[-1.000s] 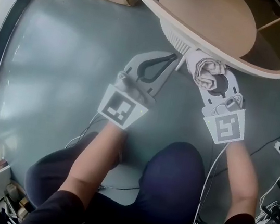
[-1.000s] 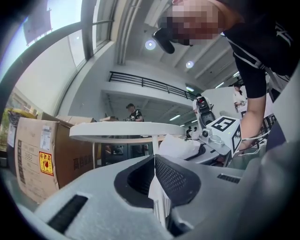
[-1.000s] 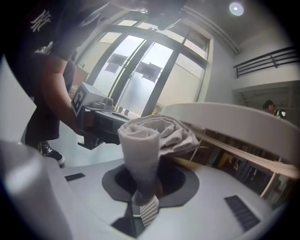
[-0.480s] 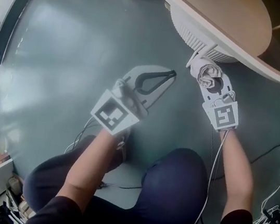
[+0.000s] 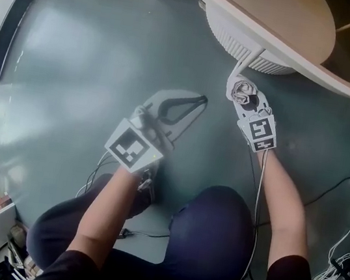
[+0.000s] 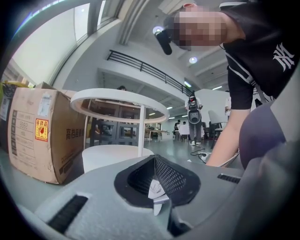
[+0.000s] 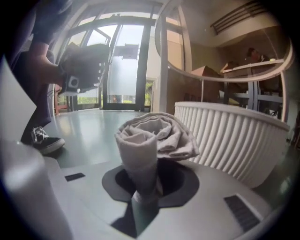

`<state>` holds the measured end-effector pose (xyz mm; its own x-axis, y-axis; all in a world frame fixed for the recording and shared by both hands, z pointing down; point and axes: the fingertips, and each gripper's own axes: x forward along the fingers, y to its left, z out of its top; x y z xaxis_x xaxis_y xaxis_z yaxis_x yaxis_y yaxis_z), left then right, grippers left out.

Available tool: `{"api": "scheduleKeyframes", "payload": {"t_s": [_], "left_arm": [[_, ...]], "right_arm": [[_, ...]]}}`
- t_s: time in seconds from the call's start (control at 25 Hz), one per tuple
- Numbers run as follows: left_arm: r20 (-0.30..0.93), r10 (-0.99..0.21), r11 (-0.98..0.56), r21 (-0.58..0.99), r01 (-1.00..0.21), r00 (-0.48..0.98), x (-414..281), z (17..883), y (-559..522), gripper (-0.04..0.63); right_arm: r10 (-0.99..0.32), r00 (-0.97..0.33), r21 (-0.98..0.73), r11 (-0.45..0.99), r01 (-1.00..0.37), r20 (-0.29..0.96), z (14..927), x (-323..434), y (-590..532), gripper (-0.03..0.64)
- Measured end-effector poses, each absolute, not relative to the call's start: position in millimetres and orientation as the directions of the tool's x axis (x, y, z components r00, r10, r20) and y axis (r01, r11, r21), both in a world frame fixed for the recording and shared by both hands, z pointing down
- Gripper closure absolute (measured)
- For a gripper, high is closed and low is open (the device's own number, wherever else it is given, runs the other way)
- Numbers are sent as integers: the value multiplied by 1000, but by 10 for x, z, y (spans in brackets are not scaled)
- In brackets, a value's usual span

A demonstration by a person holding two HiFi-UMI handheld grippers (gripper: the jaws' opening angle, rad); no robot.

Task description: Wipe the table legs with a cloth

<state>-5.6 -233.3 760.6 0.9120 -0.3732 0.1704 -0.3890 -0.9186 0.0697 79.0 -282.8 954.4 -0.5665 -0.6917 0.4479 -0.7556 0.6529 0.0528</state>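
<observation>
Between the jaws of the right gripper (image 7: 144, 194) sits the rolled grey cloth (image 7: 152, 138), clamped tight, low over the floor (image 5: 96, 57) and just beside the thin white table leg (image 5: 248, 59) and its ribbed base (image 7: 229, 136). To the left, the left gripper (image 6: 157, 199) has its jaws pressed together on nothing.

Right gripper (image 5: 236, 83) with cloth (image 5: 241, 91) has shifted left toward frame centre, appearing smaller; left gripper (image 5: 201, 99) has drifted slightly lower left.

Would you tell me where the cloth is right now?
Head view, right of centre: the cloth is clamped in the right gripper, beside the table's white leg and ribbed base.
</observation>
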Motion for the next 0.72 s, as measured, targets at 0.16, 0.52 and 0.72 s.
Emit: {"api": "scheduleKeyframes", "payload": {"t_s": [0.16,0.52,0.72], "left_arm": [[169,-367,-919,87,-385,915,-8,7600,-2305,589],[90,-379,-913,125,-388,921,17,7302,-2518,589],[39,-370,-922,108,-373,928,35,7049,-2641,589]], "right_arm": [[-601,-546,-16,664,-747,583,9894,848,-2879,543],[-684,-669,121,720,-684,290,7827,821,-2609,543],[-689,-720,158,723,-673,81,6686,561,-2484,543]]}}
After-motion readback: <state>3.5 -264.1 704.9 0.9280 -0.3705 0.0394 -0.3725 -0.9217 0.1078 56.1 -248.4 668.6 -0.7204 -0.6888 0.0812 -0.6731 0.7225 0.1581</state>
